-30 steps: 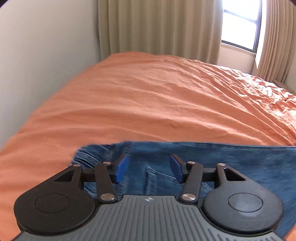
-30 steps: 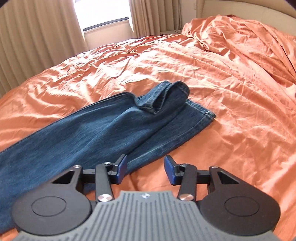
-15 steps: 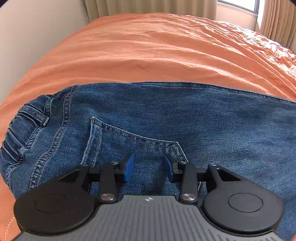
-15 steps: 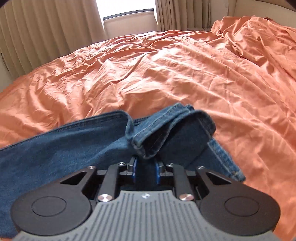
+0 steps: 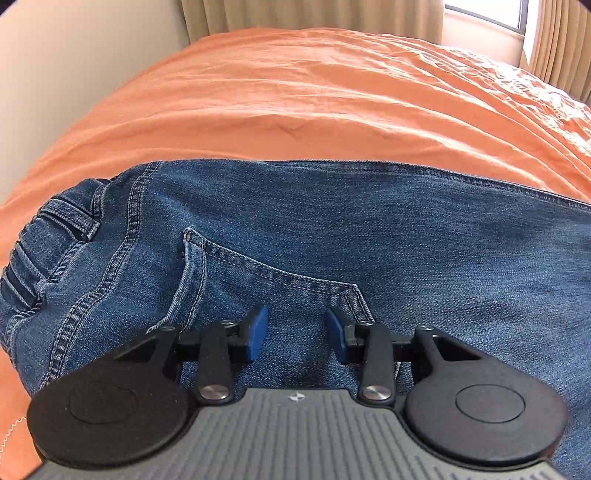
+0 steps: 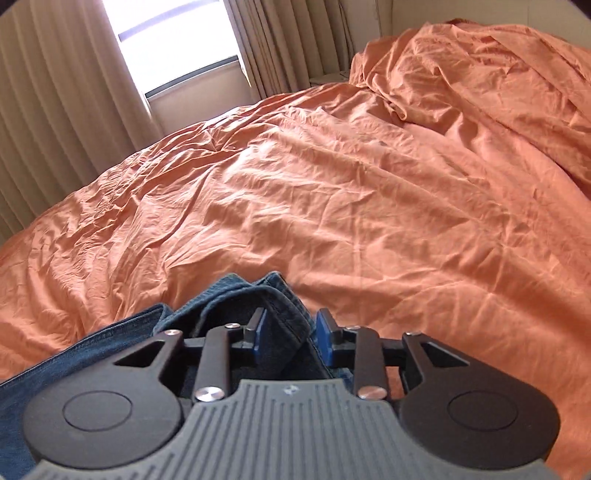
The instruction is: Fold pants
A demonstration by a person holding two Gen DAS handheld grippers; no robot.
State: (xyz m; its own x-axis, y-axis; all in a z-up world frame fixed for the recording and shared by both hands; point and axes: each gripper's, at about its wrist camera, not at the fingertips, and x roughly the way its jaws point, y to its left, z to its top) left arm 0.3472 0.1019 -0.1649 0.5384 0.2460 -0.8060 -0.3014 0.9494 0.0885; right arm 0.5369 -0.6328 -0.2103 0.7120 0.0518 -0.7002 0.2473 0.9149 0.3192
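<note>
Here, my left tongs (image 5: 295,334) sit low over the seat of the jeans (image 5: 332,229), which lie spread flat across the orange bedsheet (image 5: 314,96). Their blue pads (image 5: 256,334) stand apart, with the back pocket (image 5: 266,291) under the gap; whether the pads press the denim I cannot tell, and nothing is pinched between them. The waistband (image 5: 40,240), gathered and ribbed, lies at the left of this view, near the edge of the bed. The far seam of the jeans runs level across the frame, and beyond it the sheet rises smooth toward a pale wall (image 5: 74,62) and curtains (image 5: 295,14).

In the right wrist view, my right tongs (image 6: 288,336) are at the hem end of the jeans (image 6: 236,302). A bunched fold of the leg cuff (image 6: 284,317) stands up between the two pads (image 6: 323,334). The jaws are opening: the left pad lies against the cloth, while the right pad stands just clear of it. The rest of the leg trails off to the lower left. Ahead, the sheet (image 6: 332,192) is heavily creased, heaped at the upper right, with a bright window (image 6: 170,40) between curtains (image 6: 55,92) behind.
</note>
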